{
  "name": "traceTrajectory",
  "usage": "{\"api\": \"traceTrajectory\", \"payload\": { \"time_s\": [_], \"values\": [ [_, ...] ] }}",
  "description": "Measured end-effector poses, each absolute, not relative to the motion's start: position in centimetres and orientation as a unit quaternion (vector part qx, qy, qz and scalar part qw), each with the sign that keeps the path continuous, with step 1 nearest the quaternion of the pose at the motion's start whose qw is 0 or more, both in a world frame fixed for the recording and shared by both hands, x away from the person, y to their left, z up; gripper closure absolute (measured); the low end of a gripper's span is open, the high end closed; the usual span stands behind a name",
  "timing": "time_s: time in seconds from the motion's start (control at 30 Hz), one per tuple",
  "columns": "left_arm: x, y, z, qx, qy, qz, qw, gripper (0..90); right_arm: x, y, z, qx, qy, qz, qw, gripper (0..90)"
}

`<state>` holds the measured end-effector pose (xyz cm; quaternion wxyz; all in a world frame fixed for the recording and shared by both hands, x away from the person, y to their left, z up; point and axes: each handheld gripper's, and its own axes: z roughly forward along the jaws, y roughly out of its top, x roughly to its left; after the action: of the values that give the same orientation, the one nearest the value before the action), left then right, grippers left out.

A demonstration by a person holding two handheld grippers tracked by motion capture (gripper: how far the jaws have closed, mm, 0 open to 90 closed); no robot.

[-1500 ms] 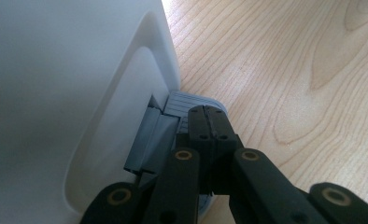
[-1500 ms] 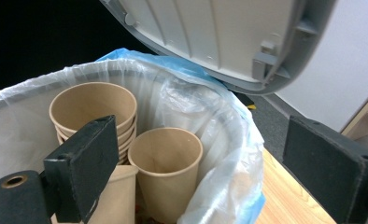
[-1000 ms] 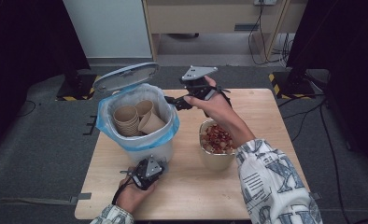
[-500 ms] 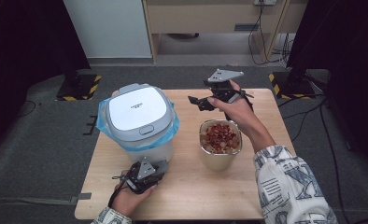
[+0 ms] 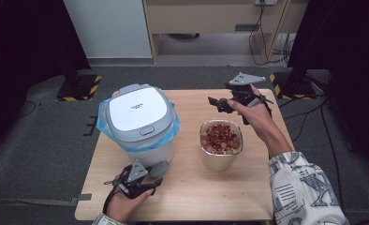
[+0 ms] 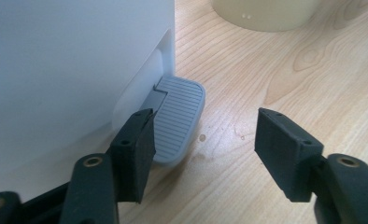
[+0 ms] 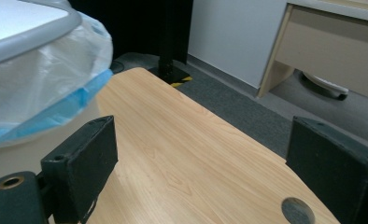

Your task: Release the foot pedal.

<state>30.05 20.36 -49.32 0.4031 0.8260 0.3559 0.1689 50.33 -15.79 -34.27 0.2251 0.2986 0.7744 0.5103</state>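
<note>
A white pedal bin (image 5: 138,110) with a blue liner stands at the table's left, its lid down. Its grey pedal (image 5: 159,168) sticks out at the front. My left gripper (image 5: 143,180) sits low on the table just before the pedal (image 6: 177,121). Its jaws have just been opening and stand open (image 6: 210,140), with the pedal beside the left jaw and no pad pressing on it. My right gripper (image 5: 216,104) hovers over the table's back right and points left. Its jaws have just been opening a little more and hold nothing (image 7: 201,154).
A cream cup (image 5: 206,150) full of red-brown bits stands right of the bin, below the right hand; its base (image 6: 266,14) lies beyond the pedal. The bin's liner (image 7: 56,98) is close on the right gripper's left. Bare wood (image 5: 210,192) lies along the front.
The bin's lid, raised a second ago with paper cups showing inside, has dropped shut. My right gripper has drawn back to the right, away from the bin. The left jaws have spread.
</note>
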Motion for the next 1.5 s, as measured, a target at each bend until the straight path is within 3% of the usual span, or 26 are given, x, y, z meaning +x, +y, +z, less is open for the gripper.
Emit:
{"api": "traceTrajectory", "payload": {
  "time_s": [0.37, 1.1, 1.5],
  "values": [
    [29.6, 21.5, -49.3, 0.822, 0.361, 0.166, 0.407, 27.8, 50.0, -19.1, -35.2, 0.355, 0.756, 0.487, 0.255, 7.6],
    [29.3, 26.0, -49.2, 0.795, 0.399, 0.164, 0.426, 30.7, 46.5, -26.5, -40.3, 0.415, 0.736, 0.457, 0.276, 7.4],
    [30.4, 28.1, -50.0, 0.784, 0.44, 0.181, 0.399, 26.2, 43.5, -29.5, -45.1, 0.456, 0.731, 0.434, 0.263, 7.4]
  ]
}}
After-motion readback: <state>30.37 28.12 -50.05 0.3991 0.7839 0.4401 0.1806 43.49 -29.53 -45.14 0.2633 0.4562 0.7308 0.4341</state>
